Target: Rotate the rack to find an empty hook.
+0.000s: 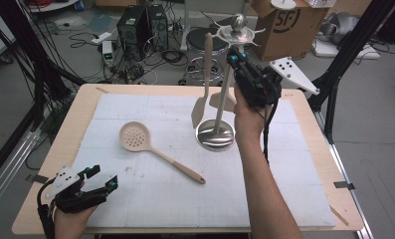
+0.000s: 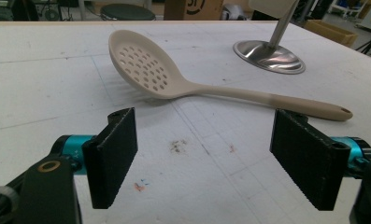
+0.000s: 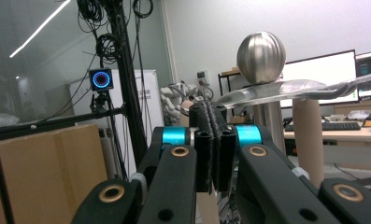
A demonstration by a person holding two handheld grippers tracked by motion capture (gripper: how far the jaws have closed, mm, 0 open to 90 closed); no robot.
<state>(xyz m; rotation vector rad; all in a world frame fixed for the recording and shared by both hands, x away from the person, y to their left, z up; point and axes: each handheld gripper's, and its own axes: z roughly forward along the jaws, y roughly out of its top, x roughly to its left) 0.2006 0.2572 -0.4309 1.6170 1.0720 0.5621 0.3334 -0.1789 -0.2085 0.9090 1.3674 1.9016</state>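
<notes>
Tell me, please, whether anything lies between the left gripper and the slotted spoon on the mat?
Nothing visible does. The left gripper is open and faces the slotted spoon across bare white mat; the metal stand's base sits farther back, off to the side.

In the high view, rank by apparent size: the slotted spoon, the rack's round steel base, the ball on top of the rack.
1. slotted spoon, longest
2. steel base
3. ball, smallest, though nearer the camera
</notes>
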